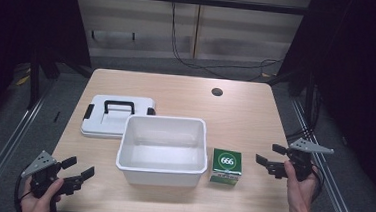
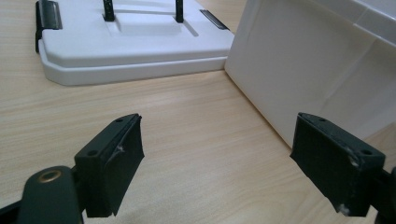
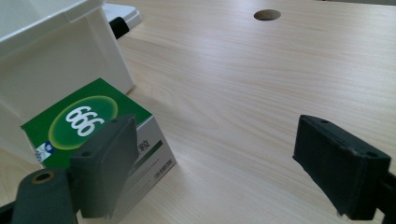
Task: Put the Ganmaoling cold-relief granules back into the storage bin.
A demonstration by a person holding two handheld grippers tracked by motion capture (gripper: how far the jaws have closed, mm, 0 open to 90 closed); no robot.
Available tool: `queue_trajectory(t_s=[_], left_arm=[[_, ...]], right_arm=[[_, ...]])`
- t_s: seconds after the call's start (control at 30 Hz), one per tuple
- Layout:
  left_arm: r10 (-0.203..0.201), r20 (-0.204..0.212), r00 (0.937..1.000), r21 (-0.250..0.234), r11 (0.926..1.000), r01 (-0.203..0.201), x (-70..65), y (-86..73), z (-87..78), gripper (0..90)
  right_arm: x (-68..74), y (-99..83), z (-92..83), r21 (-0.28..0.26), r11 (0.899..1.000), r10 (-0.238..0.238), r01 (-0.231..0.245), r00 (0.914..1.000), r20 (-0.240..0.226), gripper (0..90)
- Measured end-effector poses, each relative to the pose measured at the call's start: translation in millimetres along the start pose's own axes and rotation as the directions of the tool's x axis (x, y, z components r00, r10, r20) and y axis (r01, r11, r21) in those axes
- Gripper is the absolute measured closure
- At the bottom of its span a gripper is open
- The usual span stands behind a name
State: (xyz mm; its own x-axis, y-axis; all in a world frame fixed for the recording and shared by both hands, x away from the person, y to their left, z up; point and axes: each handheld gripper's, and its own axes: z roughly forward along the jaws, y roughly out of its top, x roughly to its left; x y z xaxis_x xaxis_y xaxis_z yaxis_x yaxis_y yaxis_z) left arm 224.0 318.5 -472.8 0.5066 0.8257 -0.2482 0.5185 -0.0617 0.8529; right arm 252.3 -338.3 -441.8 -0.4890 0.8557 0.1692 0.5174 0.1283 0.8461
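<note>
A white open bin (image 1: 163, 149) stands in the middle of the table, nothing visible inside it. Its white lid (image 1: 117, 116) with a black handle lies flat behind and to the left. A green box marked 666 (image 1: 226, 166) sits just right of the bin. My left gripper (image 1: 78, 169) is open near the table's front left corner, facing the bin wall (image 2: 317, 65) and the lid (image 2: 130, 42). My right gripper (image 1: 269, 157) is open at the right edge, apart from the green box (image 3: 93, 126), which lies beside its left jaw in the right gripper view.
A round cable hole (image 1: 217, 92) is in the wooden tabletop (image 1: 245, 115) at the back right, seen too as the hole (image 3: 267, 15). Black frame posts and metal rails flank the table. Cables run along the floor behind.
</note>
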Motion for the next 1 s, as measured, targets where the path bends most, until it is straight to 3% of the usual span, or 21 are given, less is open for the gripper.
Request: queue_trajectory(t_s=[0.33,0.63,0.77,0.87,1.0], left_arm=[[-0.010,0.000,0.9999,-0.021,0.9997,0.010,2.6,-0.6,-4.0,16.0],[0.005,0.018,0.9998,-0.021,0.9998,-0.004,-0.1,-0.1,-3.0,16.0],[0.005,0.019,0.9998,-0.028,0.9996,-0.005,0.4,1.0,-3.1,16.1],[0.003,0.024,0.9997,-0.028,0.9996,-0.002,-1.0,1.2,-2.1,16.0],[0.010,0.022,0.9997,-0.023,0.9997,-0.009,-1.0,1.3,-2.1,16.1]], right_arm=[[2.0,1.5,-1.3,-0.008,1.000,-0.025,0.025,0.9997,-0.008,13.8],[17.3,18.1,-8.6,-0.007,0.993,-0.115,0.115,0.9931,-0.022,13.8],[23.8,24.9,-6.1,0.047,0.982,-0.184,0.184,0.9829,-0.011,14.5],[27.5,29.1,-5.5,0.066,0.977,-0.201,0.204,0.9783,-0.049,14.5],[33.5,42.3,-6.4,0.105,0.961,-0.248,0.255,0.9655,-0.081,14.5]])
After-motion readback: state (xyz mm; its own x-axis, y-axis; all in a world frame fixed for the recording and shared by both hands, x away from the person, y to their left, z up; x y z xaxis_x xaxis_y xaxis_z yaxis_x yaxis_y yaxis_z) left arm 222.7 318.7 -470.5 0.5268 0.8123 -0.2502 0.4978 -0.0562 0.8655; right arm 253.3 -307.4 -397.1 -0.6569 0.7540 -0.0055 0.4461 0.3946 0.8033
